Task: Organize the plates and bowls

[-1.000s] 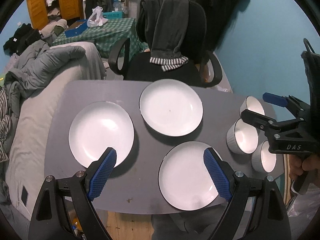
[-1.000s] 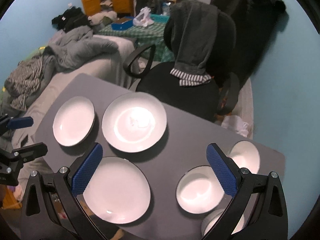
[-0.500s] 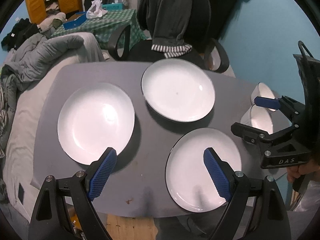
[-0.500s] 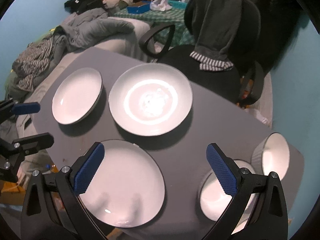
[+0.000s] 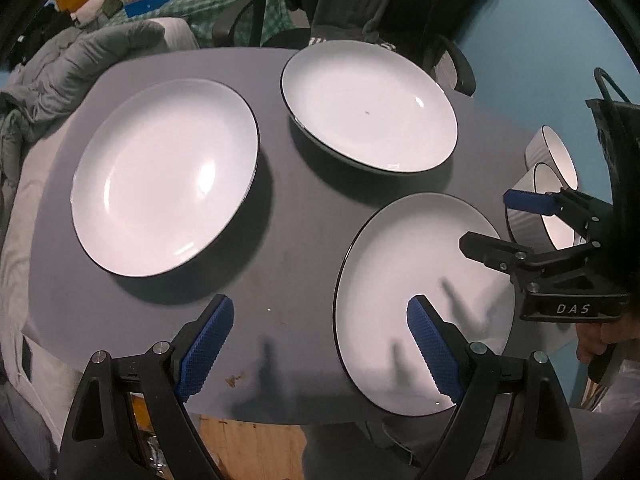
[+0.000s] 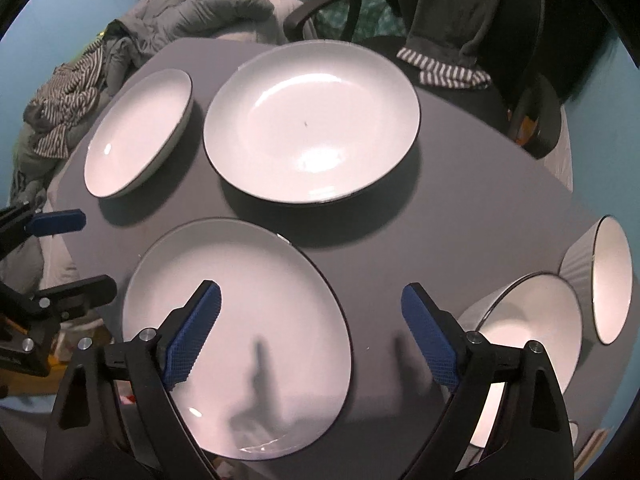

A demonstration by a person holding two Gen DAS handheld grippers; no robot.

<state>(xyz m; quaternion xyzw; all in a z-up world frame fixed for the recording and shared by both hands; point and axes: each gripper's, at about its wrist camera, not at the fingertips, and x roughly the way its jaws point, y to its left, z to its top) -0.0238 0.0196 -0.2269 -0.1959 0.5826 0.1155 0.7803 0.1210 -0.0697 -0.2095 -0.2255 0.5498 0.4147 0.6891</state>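
Grey table (image 5: pixel 304 240) under everything, serving as landmark; office chair (image 6: pixel 472 20) draped with a dark garment at its far edge, grey jacket (image 5: pixel 80 56) heaped off its far-left corner

Three white dark-rimmed plates flat on the table, none touching: far plate (image 5: pixel 368 104) near the far edge, left plate (image 5: pixel 164 176) towards the left side, near plate (image 5: pixel 424 300) at the near edge, right of centre

Ribbed white bowls clustered at the table's right end: far bowl (image 6: pixel 608 276), middle bowl (image 6: pixel 528 332) just beside it

Left gripper (image 5: pixel 320 344) hovering above the table's near edge, jaws spread wide, nothing between the blue pads (image 5: pixel 206 346)

Right gripper (image 6: pixel 312 328) likewise gaping and empty, above the near plate's right rim, between that plate and the bowls
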